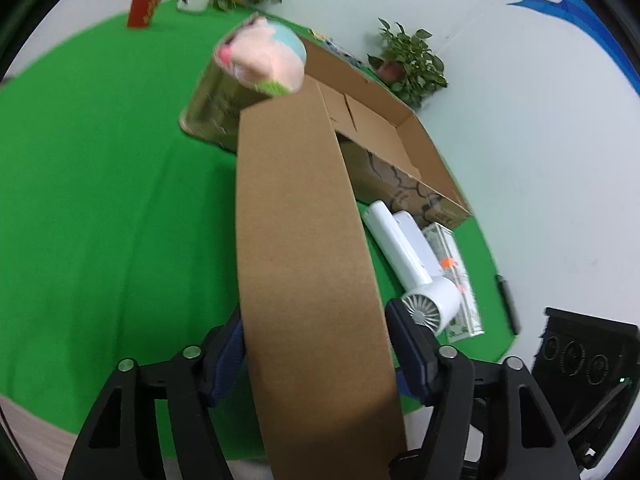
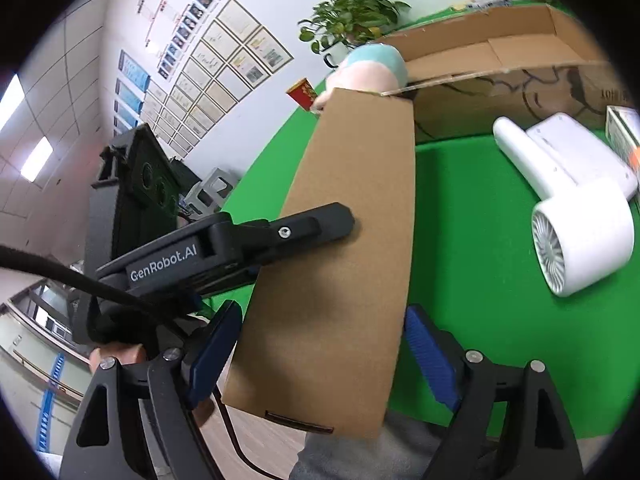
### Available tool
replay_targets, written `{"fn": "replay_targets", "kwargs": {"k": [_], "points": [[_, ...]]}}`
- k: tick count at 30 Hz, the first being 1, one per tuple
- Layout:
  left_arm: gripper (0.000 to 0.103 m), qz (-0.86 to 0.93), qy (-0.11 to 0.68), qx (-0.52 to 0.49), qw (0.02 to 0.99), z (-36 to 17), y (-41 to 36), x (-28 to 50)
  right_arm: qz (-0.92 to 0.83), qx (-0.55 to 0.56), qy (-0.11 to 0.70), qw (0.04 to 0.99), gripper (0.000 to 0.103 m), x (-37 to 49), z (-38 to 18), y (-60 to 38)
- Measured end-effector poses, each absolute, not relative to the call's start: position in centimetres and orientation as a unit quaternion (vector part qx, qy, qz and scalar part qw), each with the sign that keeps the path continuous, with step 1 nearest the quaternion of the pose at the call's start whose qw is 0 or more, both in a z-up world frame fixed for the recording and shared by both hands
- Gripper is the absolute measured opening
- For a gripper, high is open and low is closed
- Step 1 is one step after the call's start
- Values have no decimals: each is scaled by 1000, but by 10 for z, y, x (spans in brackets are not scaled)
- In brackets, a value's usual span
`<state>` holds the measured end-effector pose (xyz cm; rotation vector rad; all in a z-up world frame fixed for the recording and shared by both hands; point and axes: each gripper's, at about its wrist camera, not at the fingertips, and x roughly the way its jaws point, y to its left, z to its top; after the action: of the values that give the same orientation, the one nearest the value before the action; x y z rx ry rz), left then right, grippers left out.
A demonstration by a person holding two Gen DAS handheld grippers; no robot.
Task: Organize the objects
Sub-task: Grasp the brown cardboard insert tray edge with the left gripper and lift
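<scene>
On the green cloth-covered table (image 1: 100,200) I log one long brown cardboard box flap (image 1: 304,240), lengthwise ahead between my left gripper's (image 1: 316,356) unclamped fingers, right gripper (image 2: 320,356) likewise straddling it, apart.

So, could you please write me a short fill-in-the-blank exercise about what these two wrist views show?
1. The long brown cardboard flap lies between the left gripper's two ____.
2. The tabletop is covered with a ____ cloth.
3. The white handheld hair dryer lies on the cloth, ____ the open cardboard box.
4. The pink plush toy sits at the flap's ____ end.

Missing words: fingers; green; outside; far
</scene>
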<state>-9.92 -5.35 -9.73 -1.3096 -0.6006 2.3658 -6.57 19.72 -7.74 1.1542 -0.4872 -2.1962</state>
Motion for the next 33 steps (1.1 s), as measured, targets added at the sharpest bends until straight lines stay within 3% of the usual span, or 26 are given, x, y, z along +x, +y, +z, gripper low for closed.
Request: {"fn": "replay_targets", "kwargs": {"k": [7, 10, 23, 33], "points": [[57, 857, -151, -462, 171, -76, -31, -99, -831, 436, -178, 296, 85, -65, -74, 207], [43, 852, -149, -461, 200, -72, -17, -100, -838, 434, -174, 280, 85, -61, -72, 220], [43, 836, -122, -448, 292, -65, 46, -98, -877, 410, -93, 232, 85, -39, -56, 242], [53, 861, -131, -427, 242, -61, 15, -90, -875, 411, -122, 224, 85, -41, -59, 256]]}}
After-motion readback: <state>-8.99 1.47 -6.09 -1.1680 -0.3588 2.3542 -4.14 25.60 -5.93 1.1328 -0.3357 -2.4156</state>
